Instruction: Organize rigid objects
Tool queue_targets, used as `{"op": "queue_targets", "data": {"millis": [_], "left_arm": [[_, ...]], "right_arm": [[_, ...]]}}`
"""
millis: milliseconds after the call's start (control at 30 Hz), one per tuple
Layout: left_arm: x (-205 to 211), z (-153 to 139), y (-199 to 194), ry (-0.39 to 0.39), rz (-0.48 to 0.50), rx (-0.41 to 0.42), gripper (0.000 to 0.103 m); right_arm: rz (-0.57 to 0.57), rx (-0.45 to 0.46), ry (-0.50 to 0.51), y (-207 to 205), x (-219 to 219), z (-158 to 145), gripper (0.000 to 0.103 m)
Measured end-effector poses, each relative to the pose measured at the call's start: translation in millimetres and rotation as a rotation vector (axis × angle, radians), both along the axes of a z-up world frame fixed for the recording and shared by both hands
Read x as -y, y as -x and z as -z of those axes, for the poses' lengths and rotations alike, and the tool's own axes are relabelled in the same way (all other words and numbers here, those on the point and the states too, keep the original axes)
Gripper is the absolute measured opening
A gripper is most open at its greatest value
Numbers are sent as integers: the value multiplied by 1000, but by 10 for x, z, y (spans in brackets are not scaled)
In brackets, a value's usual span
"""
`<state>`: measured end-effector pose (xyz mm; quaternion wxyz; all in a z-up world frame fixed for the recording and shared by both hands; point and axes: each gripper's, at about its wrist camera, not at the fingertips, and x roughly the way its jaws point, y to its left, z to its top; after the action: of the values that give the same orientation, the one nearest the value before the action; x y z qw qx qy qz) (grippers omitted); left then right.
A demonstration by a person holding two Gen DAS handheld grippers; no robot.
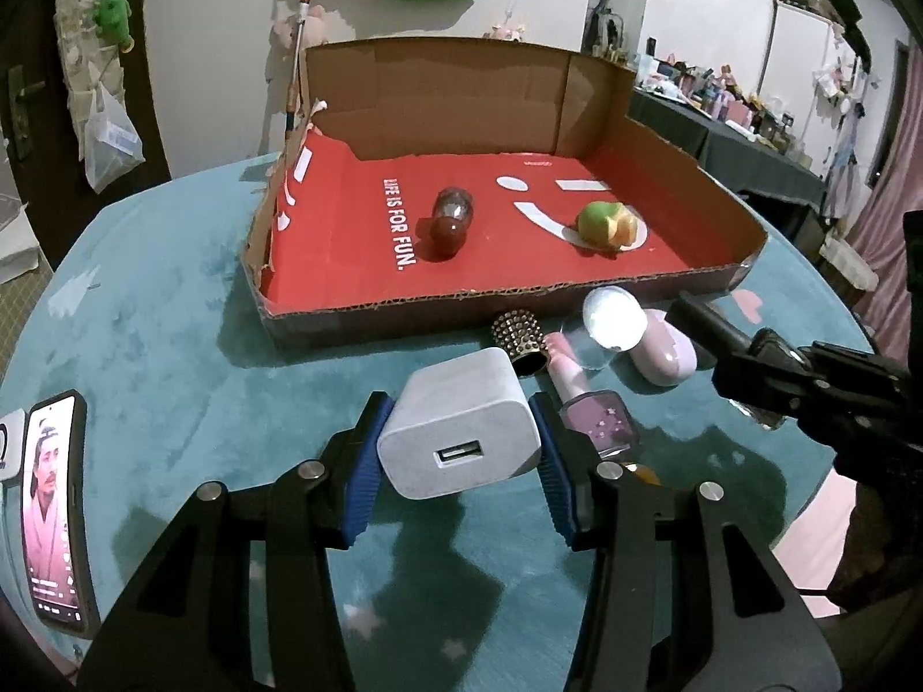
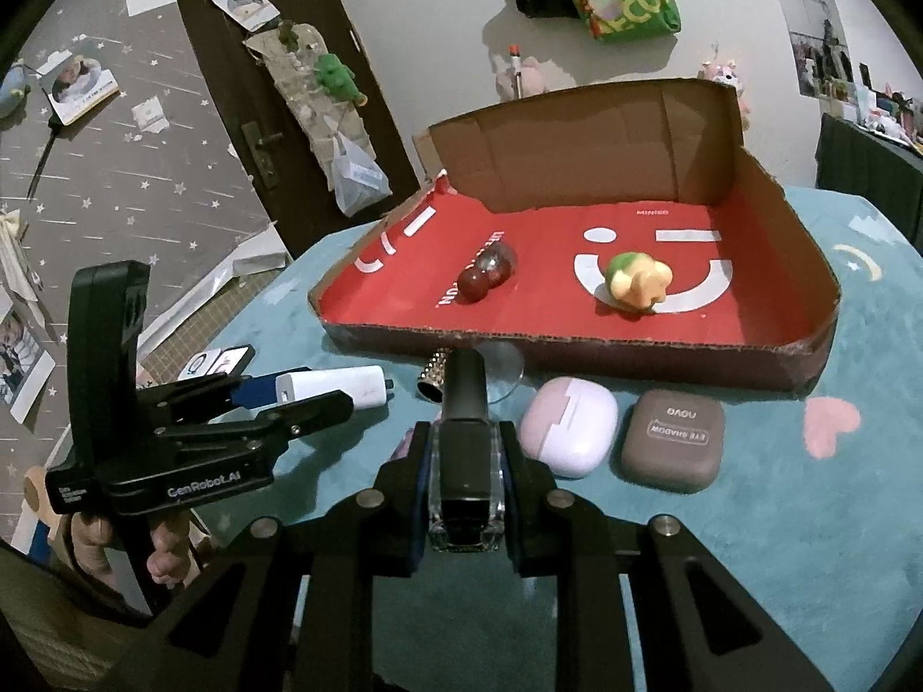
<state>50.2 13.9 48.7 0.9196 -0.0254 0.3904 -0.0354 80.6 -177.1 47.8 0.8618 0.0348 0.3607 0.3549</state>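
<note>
My left gripper [image 1: 461, 432] is shut on a white USB charger [image 1: 461, 438], held above the teal table in front of the cardboard box [image 1: 375, 311]. It also shows in the right wrist view [image 2: 331, 389]. My right gripper [image 2: 464, 461] is shut on a dark nail polish bottle [image 2: 466, 461] with a black cap. The box has a red floor and holds a dark red capsule toy [image 1: 450, 222] and a green-yellow toy [image 1: 606, 222]. A pink nail polish bottle [image 1: 588, 409] lies beside the charger.
In front of the box lie a gold studded cap [image 1: 519, 340], a lilac earbud case [image 2: 568, 424], a brown eye shadow case [image 2: 675, 441] and a clear dome [image 1: 611, 320]. A phone [image 1: 55, 507] lies at the table's left edge.
</note>
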Motion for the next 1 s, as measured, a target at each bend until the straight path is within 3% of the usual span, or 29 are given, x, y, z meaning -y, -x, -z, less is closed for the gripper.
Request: {"op": "queue_targets", "data": {"millis": [1000], "left_arm": [[45, -339, -63, 12, 29, 85, 45]], "right_arm": [[13, 27, -20, -118, 4, -138, 22]]}}
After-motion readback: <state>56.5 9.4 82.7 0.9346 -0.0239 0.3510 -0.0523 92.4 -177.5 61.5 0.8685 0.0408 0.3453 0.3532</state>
